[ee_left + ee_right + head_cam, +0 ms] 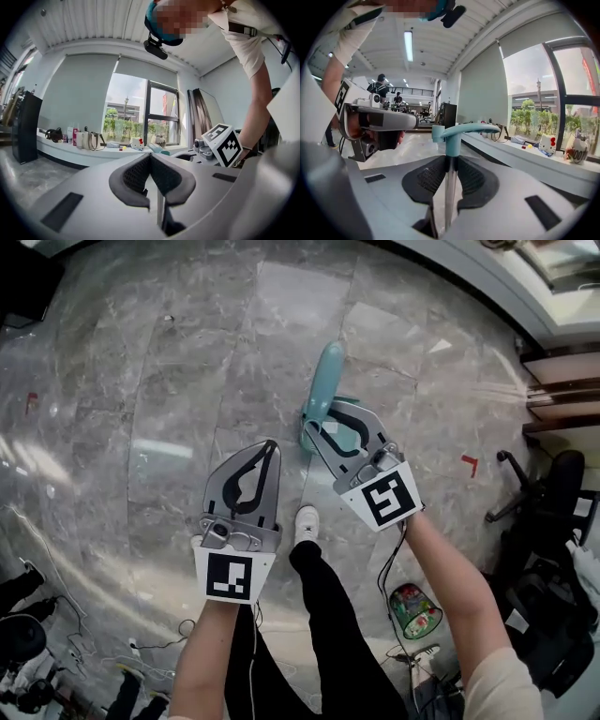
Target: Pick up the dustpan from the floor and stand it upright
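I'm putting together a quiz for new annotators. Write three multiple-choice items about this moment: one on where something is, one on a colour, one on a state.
1. Where is the dustpan handle?
A) in the right claw
B) flat on the floor, untouched
C) on the windowsill

2. What colour is the handle's grip?
A) red
B) teal
C) yellow

3. How is the left claw?
A) wide open
B) shut on a cloth
C) shut, empty

Answers: 1 A, the right gripper view shows its pads pinching it; 2 B, the curved top is teal; 3 C, its pads meet with nothing between.
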Demonstrator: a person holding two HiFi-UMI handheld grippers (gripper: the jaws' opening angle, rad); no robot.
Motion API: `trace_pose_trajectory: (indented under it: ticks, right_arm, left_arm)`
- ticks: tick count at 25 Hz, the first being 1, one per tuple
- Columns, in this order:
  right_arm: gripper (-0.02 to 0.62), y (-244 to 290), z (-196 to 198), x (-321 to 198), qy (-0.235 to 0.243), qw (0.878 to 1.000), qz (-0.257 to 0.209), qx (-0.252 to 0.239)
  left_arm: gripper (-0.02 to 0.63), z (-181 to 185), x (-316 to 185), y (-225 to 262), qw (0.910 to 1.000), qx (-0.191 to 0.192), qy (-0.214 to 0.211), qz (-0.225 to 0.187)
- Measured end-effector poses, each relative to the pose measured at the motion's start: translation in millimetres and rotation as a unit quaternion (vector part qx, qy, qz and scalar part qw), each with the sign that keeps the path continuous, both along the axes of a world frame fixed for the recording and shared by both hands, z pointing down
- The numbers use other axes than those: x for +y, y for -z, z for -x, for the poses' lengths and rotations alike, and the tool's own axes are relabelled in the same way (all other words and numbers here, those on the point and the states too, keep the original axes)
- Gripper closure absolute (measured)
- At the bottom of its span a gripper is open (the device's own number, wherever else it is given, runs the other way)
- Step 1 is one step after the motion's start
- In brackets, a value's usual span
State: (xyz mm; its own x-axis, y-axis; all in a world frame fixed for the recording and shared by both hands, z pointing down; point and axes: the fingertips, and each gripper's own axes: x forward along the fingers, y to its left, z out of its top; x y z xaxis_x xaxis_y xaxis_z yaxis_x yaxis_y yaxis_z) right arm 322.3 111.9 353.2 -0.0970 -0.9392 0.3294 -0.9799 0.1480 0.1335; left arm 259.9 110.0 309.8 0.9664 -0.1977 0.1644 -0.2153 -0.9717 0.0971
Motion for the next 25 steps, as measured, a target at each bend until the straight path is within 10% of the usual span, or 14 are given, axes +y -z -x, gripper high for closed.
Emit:
trace_pose_trajectory:
  ticks: [9,25]
  right_arm:
    - [0.506,3,-23,31,-0.010,1.000,0.006,-0.029]
    - [0.506,41,-43,55,-0.089,0.993,-0.045,-0.069]
  left_arm:
    - [0.595,-57,42,5,0.9996,-0.012,-0.024,-0.013]
    - [0.595,-45,39,32,0.9999,-0.003,0.000,-0.015]
